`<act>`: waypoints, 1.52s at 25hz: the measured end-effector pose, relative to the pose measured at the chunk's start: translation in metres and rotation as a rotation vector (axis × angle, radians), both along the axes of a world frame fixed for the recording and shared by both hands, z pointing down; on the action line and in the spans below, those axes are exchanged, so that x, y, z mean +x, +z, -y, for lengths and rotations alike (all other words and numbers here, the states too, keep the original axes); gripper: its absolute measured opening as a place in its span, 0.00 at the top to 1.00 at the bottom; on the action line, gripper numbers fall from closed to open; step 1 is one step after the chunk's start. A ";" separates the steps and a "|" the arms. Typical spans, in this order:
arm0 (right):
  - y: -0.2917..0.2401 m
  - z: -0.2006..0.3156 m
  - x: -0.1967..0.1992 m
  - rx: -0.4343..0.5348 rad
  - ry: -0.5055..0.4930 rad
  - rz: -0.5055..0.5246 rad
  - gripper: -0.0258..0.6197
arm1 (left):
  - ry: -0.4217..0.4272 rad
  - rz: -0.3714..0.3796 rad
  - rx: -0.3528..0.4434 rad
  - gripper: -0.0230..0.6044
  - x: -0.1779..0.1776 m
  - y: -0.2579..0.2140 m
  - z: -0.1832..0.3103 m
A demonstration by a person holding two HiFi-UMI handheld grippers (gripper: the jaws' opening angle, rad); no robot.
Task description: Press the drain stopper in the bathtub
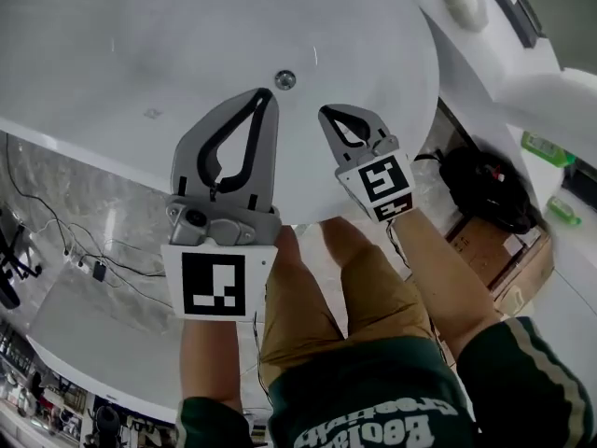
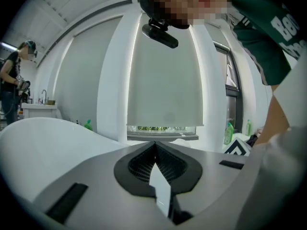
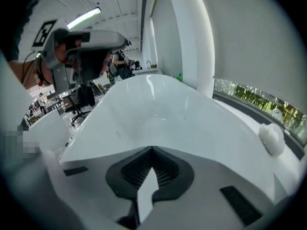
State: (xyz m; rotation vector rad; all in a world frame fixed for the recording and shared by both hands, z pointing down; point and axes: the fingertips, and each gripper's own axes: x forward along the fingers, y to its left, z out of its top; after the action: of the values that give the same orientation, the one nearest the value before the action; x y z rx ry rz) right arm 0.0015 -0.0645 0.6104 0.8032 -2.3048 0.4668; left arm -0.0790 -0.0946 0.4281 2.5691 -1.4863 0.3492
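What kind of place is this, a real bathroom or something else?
Probably a lab or showroom, not a home bathroom: a white bathtub with its drain stopper stands in an open hall, with a black bag on the floor beside it and an office chair beyond.

You held both tongs out in front of you, side by side and close together but not touching, tips pointing away from your body. Your left tongs (image 1: 265, 93) were raised nearer your head, jaws pressed together at the tips with nothing between them. Your right tongs (image 1: 325, 112) sat lower, just beside them, jaws likewise closed tip to tip and empty. Each marker cube (image 1: 213, 284) faced up toward you. Your bare left forearm (image 1: 209, 367) ran straight up to its tongs. Your bare right forearm (image 1: 446, 271) angled inward from a dark green sleeve (image 1: 534, 381). Your thighs (image 1: 300, 317) showed below, between your arms.
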 end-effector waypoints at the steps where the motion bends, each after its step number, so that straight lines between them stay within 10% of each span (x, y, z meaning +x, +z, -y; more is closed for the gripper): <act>1: 0.017 0.004 0.001 -0.015 -0.001 -0.016 0.94 | 0.013 0.005 -0.003 0.95 -0.001 0.009 0.003; 16: 0.212 0.041 -0.036 -0.119 -0.112 -0.202 0.94 | -0.034 -0.085 -0.086 0.95 -0.051 0.111 0.041; 38: 0.357 0.040 -0.043 -0.202 -0.250 -0.365 0.94 | -0.100 -0.183 -0.158 0.95 -0.074 0.203 0.028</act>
State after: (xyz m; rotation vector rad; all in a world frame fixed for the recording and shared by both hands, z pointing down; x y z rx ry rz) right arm -0.0413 -0.1046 0.9674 0.4497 -1.9476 0.3954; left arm -0.1532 -0.1231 0.6311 2.3258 -1.4534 0.2036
